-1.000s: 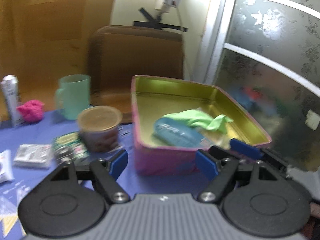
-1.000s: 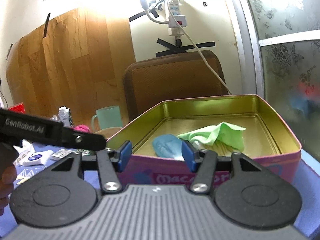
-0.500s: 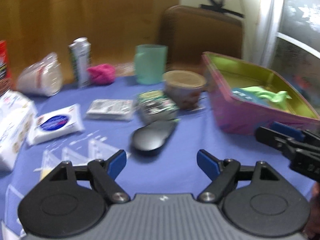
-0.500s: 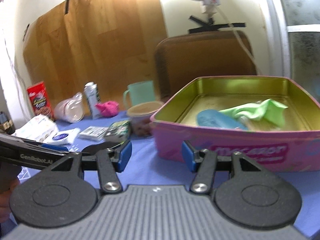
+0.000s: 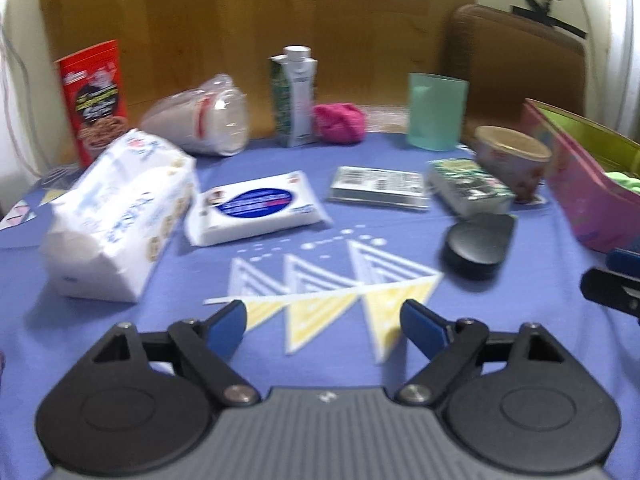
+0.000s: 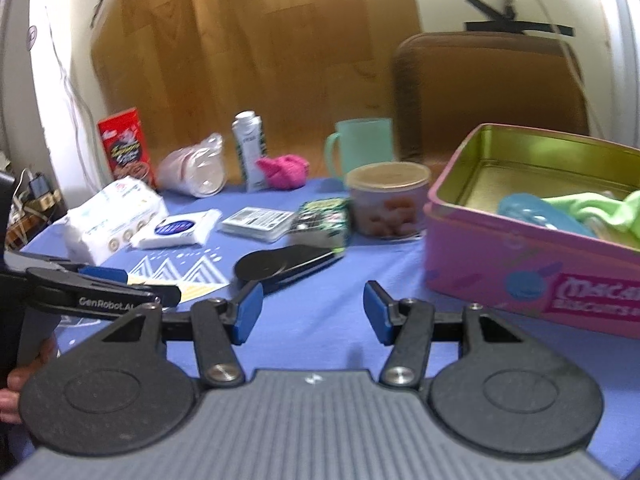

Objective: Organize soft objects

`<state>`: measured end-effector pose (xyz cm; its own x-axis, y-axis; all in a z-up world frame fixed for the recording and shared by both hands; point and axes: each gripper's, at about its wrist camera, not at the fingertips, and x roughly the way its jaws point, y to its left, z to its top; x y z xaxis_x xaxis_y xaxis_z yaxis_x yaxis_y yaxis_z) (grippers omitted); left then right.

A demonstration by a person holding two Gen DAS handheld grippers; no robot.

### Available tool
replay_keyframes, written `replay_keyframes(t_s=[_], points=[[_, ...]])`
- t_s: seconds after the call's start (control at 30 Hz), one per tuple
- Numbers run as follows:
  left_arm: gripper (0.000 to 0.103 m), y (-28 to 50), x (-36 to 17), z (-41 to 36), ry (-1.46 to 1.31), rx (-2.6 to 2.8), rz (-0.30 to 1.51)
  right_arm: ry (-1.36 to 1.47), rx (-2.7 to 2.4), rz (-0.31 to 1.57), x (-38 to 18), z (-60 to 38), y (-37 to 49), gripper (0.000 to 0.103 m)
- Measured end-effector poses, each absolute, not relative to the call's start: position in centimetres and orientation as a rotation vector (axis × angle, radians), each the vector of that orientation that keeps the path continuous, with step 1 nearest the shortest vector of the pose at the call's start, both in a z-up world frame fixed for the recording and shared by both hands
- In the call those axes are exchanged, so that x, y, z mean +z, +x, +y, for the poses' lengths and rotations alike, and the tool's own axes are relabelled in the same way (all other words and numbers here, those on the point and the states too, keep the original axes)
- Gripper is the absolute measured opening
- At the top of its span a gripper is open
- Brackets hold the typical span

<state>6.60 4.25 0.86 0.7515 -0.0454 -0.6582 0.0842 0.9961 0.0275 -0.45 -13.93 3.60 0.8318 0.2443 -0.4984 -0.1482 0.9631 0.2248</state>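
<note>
A pink tin stands at the right of the blue tablecloth and holds a green cloth and a light blue soft object; its edge shows in the left wrist view. A pink knitted ball lies at the back. A tissue pack and a wet-wipes pack lie at the left. My left gripper is open and empty above the cloth's triangle print. My right gripper is open and empty, left of the tin.
A black oval case, a foil packet, a green snack pack, a lidded cup, a green mug, a carton, a red box and a plastic bag crowd the table. A brown chair stands behind.
Both grippers have swung left away from the tin. The left view now faces the cluttered table's middle instead of the tin. Both stay open and empty.
</note>
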Motion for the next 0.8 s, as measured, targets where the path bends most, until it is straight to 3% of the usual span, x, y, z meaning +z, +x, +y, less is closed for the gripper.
replay_keyframes(t_s=[0.23,0.47,0.8], points=[[0.096,6.0,0.2,7.1,0.074,0.023,0.677,0.153,0.267,0.587,3.4,-12.3,0.7,0.061],[0.097,5.3,-0.1,11.4,-0.138,0.054,0.639,0.129,0.368,0.599,4.1,-9.5,4.2,0.061],[0.097,4.9,-0.1,13.3,-0.275,0.057,0.564,0.137,0.475,0.688,4.1,-2.3,16.8,0.062]])
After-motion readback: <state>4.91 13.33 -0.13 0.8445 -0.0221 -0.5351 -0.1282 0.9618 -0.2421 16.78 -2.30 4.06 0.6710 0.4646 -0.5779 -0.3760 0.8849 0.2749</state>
